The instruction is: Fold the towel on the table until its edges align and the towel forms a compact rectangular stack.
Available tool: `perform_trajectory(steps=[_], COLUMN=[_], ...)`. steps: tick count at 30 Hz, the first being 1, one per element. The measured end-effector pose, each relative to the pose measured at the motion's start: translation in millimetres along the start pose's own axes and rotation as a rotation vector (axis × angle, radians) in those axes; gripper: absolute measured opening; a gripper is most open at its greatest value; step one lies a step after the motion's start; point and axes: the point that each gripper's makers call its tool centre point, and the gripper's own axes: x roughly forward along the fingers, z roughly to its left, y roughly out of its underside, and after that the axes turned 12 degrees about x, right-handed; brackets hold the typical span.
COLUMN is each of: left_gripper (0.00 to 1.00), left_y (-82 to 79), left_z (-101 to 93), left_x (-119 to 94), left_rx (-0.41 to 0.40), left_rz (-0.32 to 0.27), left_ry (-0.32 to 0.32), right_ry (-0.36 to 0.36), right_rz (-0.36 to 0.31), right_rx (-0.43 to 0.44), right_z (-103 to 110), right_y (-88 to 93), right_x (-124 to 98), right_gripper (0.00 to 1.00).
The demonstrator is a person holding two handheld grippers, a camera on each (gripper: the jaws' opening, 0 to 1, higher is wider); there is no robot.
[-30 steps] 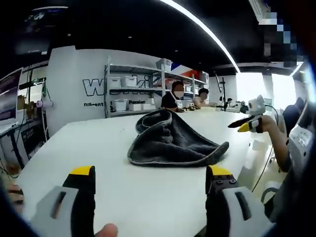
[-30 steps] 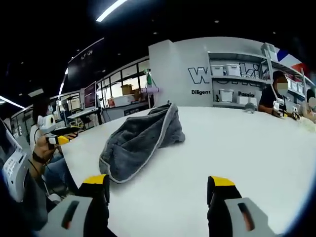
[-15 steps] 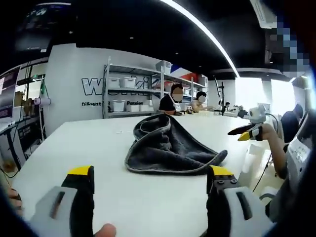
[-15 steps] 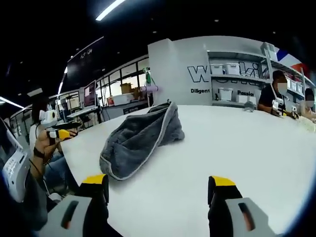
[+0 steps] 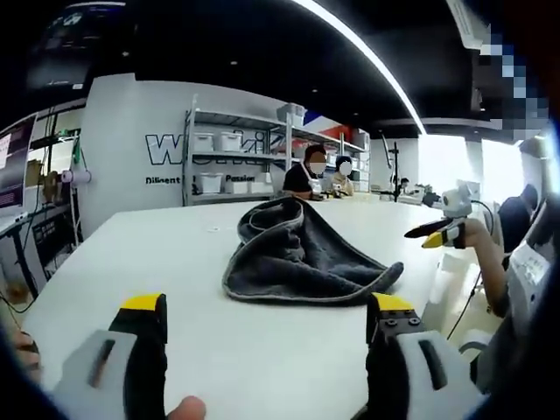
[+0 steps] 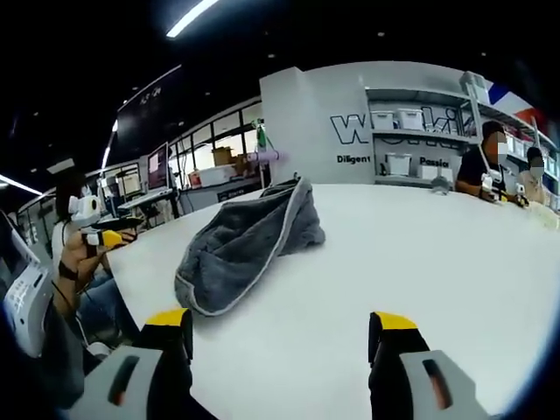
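Left side first: your left gripper [image 5: 262,319] sits low over the near edge of the white table [image 5: 131,254], jaws spread wide with nothing between them, yellow tips level. It is well short of the towel [image 5: 297,258], so no grasp has started; the wide spread looks like readiness to pinch a hem.

The towel lies near the table's middle, a grey crumpled heap with a pale stitched border. One part humps up at the back, a flatter flap runs out toward the right in the left gripper view. No edges line up, so folding looks unstarted. You will likely need to spread it flat before any fold counts.

In the left gripper view, far right, a hand [image 5: 477,234] holds the other gripper out beyond the table edge, yellow-tipped jaws pointing in toward the towel.

Right gripper [image 6: 280,324]: also released, jaws apart and empty, hovering over bare tabletop [image 6: 420,254] near you. From the right gripper view the towel [image 6: 245,245] sits left of centre, near the table's left edge, well apart from the jaws. At far left of that view a hand [image 6: 83,249] holds a gripper off the table's side.

Both tools flank the heap from opposite sides, which probably suits taking two corners at once. Which corners are reachable, cannot tell; the heap hides them. Shelves with bins [image 5: 223,166] and seated people stand behind, well clear.
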Motion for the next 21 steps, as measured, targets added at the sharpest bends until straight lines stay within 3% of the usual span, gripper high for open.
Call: perform_trajectory(steps=[21], left_gripper=[0.99], left_y=[4.0], left_z=[-3.1], left_x=[1.4], left_rx=[0.003], left_rz=[0.017], left_ry=[0.014], right_ry=[-0.004], right_rz=[0.011], right_rx=[-0.004], right_z=[1.9], right_y=[0.2], right_x=[2.1], right_gripper=[0.86])
